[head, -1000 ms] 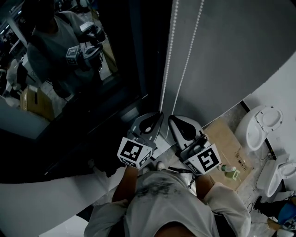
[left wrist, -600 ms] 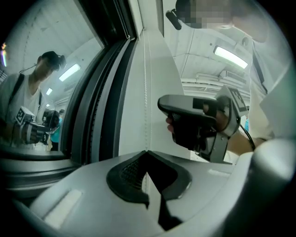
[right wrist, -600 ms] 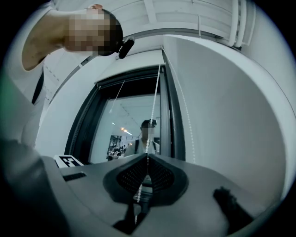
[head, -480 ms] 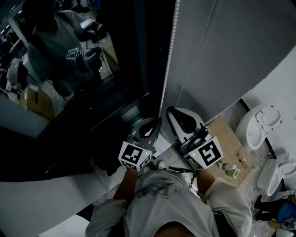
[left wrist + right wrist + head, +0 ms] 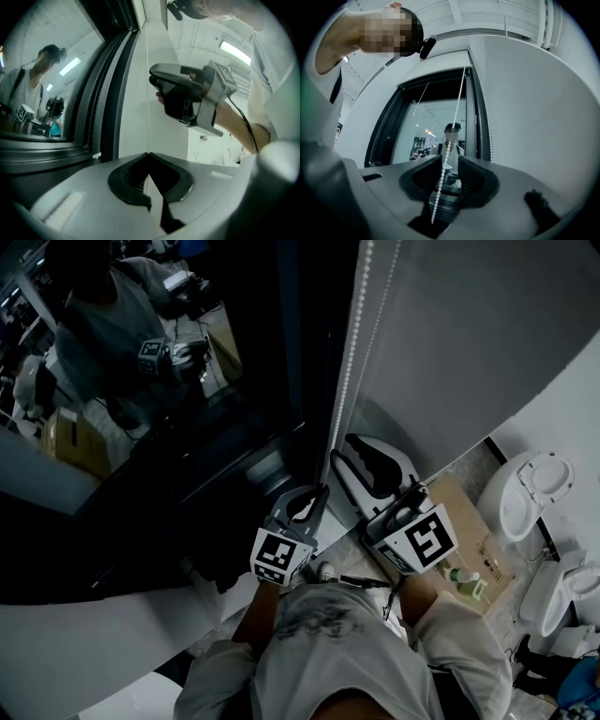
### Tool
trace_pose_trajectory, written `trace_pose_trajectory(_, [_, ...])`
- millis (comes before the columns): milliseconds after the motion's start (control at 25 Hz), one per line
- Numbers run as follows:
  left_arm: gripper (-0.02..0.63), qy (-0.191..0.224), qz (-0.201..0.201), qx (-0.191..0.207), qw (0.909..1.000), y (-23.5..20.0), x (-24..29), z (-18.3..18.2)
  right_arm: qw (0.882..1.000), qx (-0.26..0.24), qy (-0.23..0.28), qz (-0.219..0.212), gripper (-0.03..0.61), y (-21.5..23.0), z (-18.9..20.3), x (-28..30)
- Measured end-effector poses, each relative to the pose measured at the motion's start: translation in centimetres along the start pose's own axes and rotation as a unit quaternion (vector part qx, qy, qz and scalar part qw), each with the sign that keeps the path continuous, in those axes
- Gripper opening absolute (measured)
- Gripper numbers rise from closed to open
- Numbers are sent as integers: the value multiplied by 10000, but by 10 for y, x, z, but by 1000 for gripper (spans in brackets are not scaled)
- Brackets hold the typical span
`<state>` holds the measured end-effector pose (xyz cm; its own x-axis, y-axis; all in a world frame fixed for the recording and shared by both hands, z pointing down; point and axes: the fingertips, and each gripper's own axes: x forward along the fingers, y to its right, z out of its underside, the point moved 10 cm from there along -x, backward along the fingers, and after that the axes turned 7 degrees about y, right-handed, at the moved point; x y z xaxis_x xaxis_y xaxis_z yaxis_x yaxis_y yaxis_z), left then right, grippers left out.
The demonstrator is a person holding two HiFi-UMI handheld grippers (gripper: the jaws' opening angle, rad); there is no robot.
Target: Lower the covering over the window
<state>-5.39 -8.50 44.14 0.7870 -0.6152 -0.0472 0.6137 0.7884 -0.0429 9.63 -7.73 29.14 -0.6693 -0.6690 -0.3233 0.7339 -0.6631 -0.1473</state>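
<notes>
The covering is hard for us to pick out. In the right gripper view a dark band (image 5: 440, 90) crosses the top of the window (image 5: 424, 136) opening, and we cannot tell whether that is it. The glass below the band is bare.

In the head view the dark-framed window fills the left side, and its glass mirrors the person with a marker cube. A plain grey wall panel (image 5: 469, 334) stands just right of the frame. Past its lower edge, white toilet bowls (image 5: 530, 491) rest on the floor, well apart from the tools.

Both tools point up at the frame's right edge, side by side, with the left tool (image 5: 321, 493) slightly lower than the right tool (image 5: 349, 457). The left tool's jaws are pressed together on the bead chain (image 5: 352, 343), which rises straight from their tips in the left gripper view. The right tool's jaws are opening and stand wide apart. The chain hangs loose through the gap between them and touches neither pad. A second strand of the chain hangs along the frame, just beside the wall panel.
</notes>
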Motion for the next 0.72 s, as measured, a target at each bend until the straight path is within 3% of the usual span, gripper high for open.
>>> trace_pose_trajectory(560, [6, -617, -26, -145, 9980, 9, -11, 47, 9996, 109, 215, -155, 114, 0, -7, 18])
trace_pose_trajectory(720, [8, -657, -52, -268, 9975, 11, -16, 51, 9994, 131, 243, -199, 34, -2, -9, 18])
